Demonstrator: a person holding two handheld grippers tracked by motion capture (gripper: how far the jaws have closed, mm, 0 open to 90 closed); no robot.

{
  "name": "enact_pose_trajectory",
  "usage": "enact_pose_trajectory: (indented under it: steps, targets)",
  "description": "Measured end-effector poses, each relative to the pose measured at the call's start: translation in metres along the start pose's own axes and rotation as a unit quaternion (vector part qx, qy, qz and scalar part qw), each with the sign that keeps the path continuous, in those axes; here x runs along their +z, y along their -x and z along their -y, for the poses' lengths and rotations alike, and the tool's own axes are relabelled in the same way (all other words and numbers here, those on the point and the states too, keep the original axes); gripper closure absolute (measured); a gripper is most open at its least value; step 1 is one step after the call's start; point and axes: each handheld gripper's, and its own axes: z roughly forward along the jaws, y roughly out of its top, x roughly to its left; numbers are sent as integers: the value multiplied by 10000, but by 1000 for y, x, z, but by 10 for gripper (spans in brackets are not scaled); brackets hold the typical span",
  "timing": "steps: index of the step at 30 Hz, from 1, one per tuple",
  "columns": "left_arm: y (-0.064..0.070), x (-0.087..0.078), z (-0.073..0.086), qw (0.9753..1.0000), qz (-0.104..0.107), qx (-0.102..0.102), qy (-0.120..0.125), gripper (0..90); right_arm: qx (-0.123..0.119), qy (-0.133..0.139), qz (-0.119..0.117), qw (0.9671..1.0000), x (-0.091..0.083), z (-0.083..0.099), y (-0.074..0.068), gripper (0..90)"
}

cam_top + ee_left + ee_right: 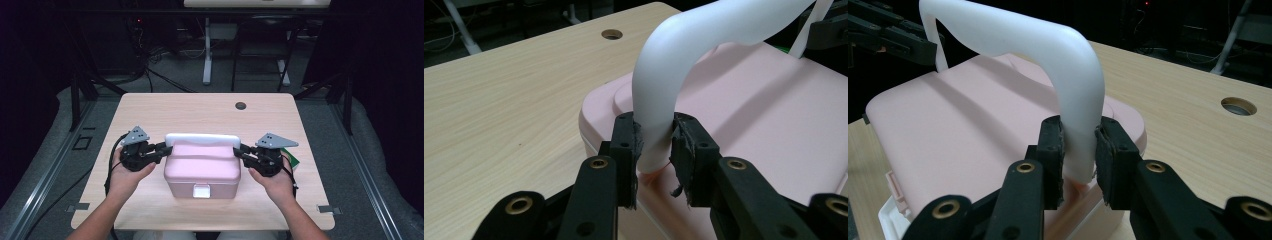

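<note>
My left gripper (159, 148) black and boxy, my right gripper (244, 152) the same, a grey three-cornered plate with dark holes on each, brass-ringed pivot holes along the black jaw links, worn frayed pads (680, 150), black cables trailing, bare forearms, no sleeves.

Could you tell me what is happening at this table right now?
A person holds a tool in each hand. The left tool and the right tool are each clamped on one end of the white handle of a pink box, which sits on the wooden table. The handle stands upright over the closed lid, and the front latch faces the person.
</note>
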Motion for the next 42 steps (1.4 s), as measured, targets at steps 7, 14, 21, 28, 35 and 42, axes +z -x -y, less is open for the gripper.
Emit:
enact_pose_trajectory:
  steps: [7, 14, 21, 28, 35, 42]
  targets:
    - [5, -4, -1, 9999, -44, 74, -83, 731, -35, -20, 43, 10000, -2, 0, -3, 743]
    - [10, -14, -4, 9999, 5, 110, -48, 732, -25, 89, -5, 10000, -11, -1, -9, 743]
    - [5, -16, -20, 10000, 49, 42, -58, 729, 57, 164, -62, 9998, -13, -15, -5, 743]
    - [3, -15, -27, 9998, 48, 143, -163, 719, 211, 145, -139, 9996, -11, -21, 0, 744]
    - [4, -35, -24, 9997, 87, 229, -25, 686, 223, 24, -188, 9996, -11, -21, 1, 744]
    - [3, -51, 1, 9996, 162, 191, -104, 770, 341, 2, -181, 9993, -10, -29, 4, 743]
